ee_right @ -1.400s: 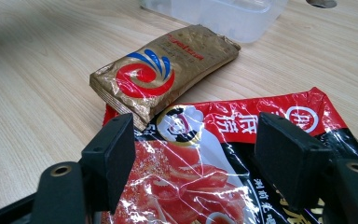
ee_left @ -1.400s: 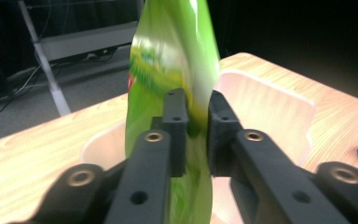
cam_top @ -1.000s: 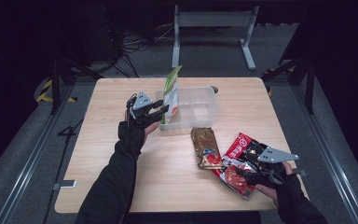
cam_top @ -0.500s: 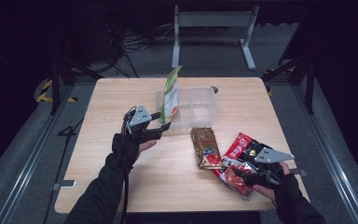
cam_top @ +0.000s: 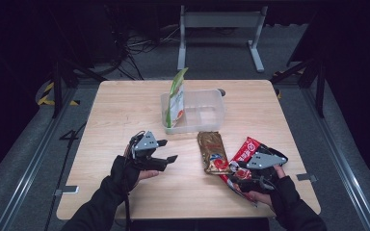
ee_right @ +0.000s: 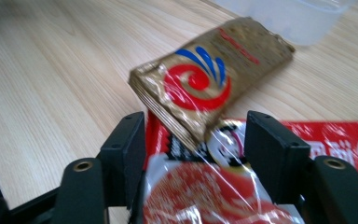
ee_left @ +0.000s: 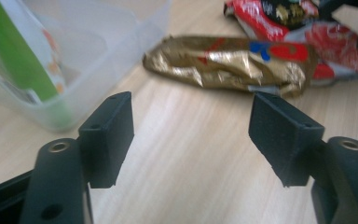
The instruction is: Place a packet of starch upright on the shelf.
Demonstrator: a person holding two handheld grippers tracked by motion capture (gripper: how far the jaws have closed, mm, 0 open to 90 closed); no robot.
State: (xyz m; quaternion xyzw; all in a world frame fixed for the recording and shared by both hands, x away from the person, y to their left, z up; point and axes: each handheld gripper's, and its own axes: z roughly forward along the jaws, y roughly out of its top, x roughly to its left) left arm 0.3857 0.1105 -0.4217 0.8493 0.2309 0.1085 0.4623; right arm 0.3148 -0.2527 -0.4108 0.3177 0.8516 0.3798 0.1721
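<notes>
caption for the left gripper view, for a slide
Open left gripper over the wooden table, facing a gold snack packet, with a clear tub holding a green pouch.

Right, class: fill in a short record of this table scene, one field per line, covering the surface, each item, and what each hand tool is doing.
surface: light wooden table
container: clear plastic tub, far middle of the table
in container: green and white packet, standing on edge at the tub's left end
middle item: gold packet, flat, in front of the tub
right item: red packet, partly under the gold one
left tool: open, holding nothing, above bare wood
right tool: jaws on either side of the red packet's end; grip unclear
</notes>
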